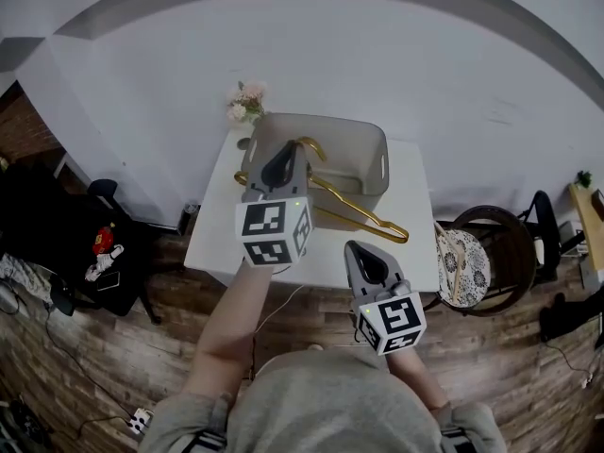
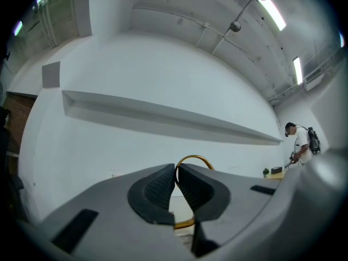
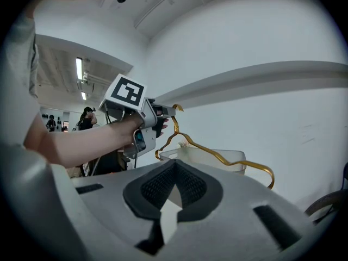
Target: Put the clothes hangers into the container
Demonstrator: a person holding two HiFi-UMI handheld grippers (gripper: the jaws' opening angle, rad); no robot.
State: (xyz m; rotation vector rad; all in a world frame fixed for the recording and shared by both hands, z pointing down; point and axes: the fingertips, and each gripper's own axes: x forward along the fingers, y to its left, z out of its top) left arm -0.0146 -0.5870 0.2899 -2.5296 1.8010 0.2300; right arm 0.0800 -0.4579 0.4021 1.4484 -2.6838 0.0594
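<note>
A gold wire hanger (image 1: pixel 373 220) hangs tilted over the white table (image 1: pixel 219 226), its hook (image 1: pixel 310 145) above the grey container (image 1: pixel 357 126). My left gripper (image 1: pixel 291 154) is shut on that hook; in the left gripper view the gold hook (image 2: pixel 194 159) arcs out from between the closed pads of the left gripper (image 2: pixel 176 170). My right gripper (image 1: pixel 354 250) is lower, near the table's front edge, shut with nothing in it. Over the right gripper (image 3: pixel 175 165) in its own view, the hanger (image 3: pixel 247 166) dangles from the left gripper (image 3: pixel 163 111) over the container (image 3: pixel 190 155).
A small bunch of flowers (image 1: pixel 243 102) stands at the table's back left corner. A round chair with a patterned cushion (image 1: pixel 470 258) sits just right of the table. Dark chairs and bags (image 1: pixel 71 243) are at the left. A person (image 2: pixel 302 140) stands far off.
</note>
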